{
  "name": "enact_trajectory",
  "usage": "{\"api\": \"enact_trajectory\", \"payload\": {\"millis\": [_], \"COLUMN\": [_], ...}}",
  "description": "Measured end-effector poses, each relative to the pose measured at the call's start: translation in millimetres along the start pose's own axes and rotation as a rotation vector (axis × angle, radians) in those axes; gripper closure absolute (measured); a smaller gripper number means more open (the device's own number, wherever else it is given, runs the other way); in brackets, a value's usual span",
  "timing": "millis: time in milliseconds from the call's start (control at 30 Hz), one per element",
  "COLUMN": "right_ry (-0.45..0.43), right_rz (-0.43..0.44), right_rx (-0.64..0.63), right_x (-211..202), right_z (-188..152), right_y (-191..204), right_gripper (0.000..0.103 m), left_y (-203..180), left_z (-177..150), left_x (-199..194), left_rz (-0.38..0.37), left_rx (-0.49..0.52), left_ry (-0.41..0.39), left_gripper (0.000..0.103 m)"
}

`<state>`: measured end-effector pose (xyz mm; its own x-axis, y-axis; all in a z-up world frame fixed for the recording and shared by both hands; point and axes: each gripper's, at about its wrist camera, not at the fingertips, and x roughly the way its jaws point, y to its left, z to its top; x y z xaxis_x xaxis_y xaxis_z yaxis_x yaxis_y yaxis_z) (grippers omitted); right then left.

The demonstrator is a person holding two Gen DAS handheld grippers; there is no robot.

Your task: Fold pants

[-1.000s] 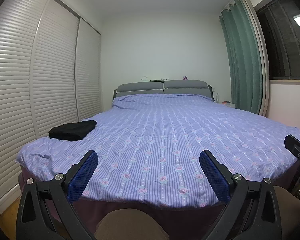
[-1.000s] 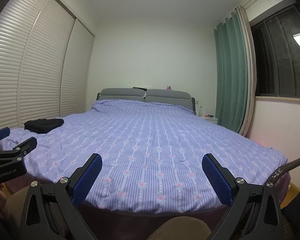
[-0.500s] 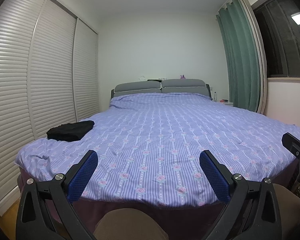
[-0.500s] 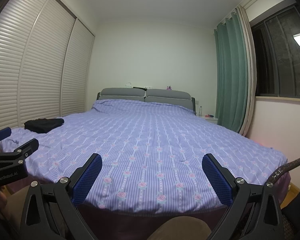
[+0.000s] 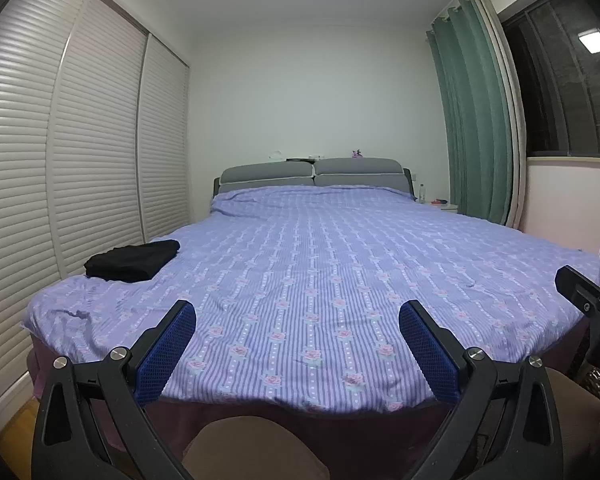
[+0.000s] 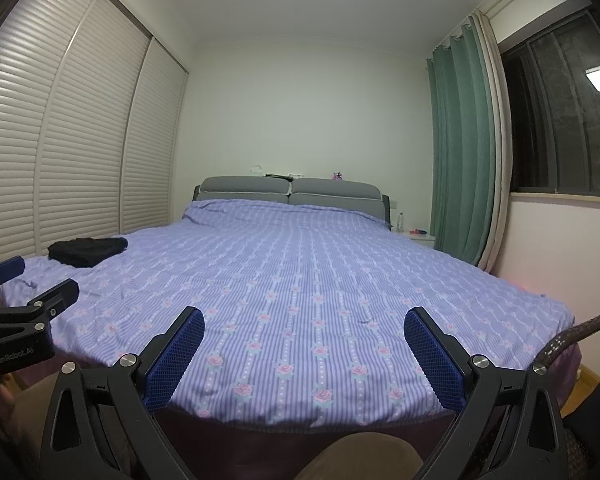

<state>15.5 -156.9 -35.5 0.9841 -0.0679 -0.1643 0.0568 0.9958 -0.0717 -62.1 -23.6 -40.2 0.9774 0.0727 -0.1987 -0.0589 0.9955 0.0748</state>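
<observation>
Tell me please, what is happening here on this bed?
A person holds two grippers at the foot of the bed, and both are open and empty. The left gripper and the right gripper hover above the purple striped cover, touching nothing. The black pants lie as a compact bundle near the bed's left edge, beside the louvred wardrobe doors. Nothing is handling them.

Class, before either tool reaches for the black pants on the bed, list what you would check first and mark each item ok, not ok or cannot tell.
1. Left tool open and holding nothing: ok.
2. Right tool open and holding nothing: ok.
3. Black pants in view, near the bed's left edge: ok.
4. Pants spread flat for folding: not ok, they lie bunched or already folded.
5. Bedspread has free room beside the pants: ok.
6. Pants within reach from here: cannot tell.
</observation>
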Motion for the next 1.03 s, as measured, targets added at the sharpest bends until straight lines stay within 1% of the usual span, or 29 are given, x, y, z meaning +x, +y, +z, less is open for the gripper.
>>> {"api": "enact_trajectory", "payload": {"millis": [1033], "right_ry": [0.005], "right_rz": [0.002], "right_rx": [-0.004], "right_x": [1.8], "right_z": [-0.3], "right_y": [0.2], "right_gripper": [0.001], "left_y": [-2.6], "left_z": [0.1], "left_x": [3.4], "left_rz": [-0.002], "left_rx": [0.023], "left_ry": [0.015], "left_gripper": [0.0]}}
